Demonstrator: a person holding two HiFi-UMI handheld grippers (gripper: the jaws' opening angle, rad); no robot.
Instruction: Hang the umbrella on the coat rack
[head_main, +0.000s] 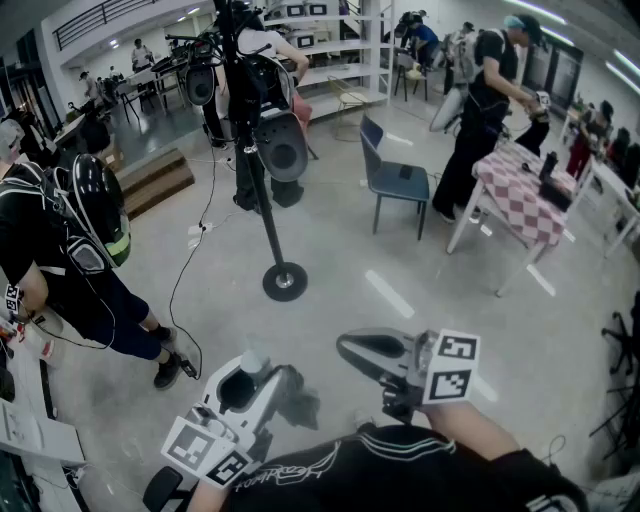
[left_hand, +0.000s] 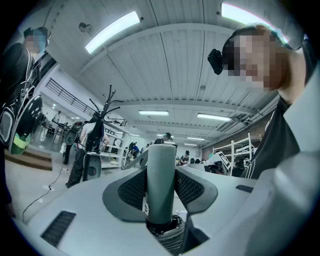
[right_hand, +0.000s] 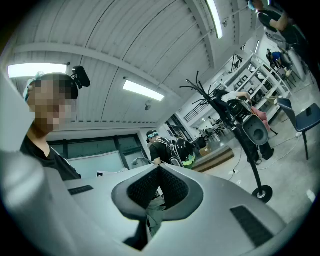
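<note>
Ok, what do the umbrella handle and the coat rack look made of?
Umbrella handle: probably plastic or rubber, matte grey; smooth, no glare. Coat rack: likely black-painted metal; slim straight pole, thin curved hooks, slight sheen on the round base.

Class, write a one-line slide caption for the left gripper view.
Left gripper clamps the grey umbrella handle; the coat rack stands beyond, at left.

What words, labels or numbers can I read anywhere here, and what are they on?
None is readable.
White script on the black shirt: too blurred.
Marker cube: square patterns only, no letters.
White mark on the umbrella handle: too small.
Sheets at the left edge: too small.
</note>
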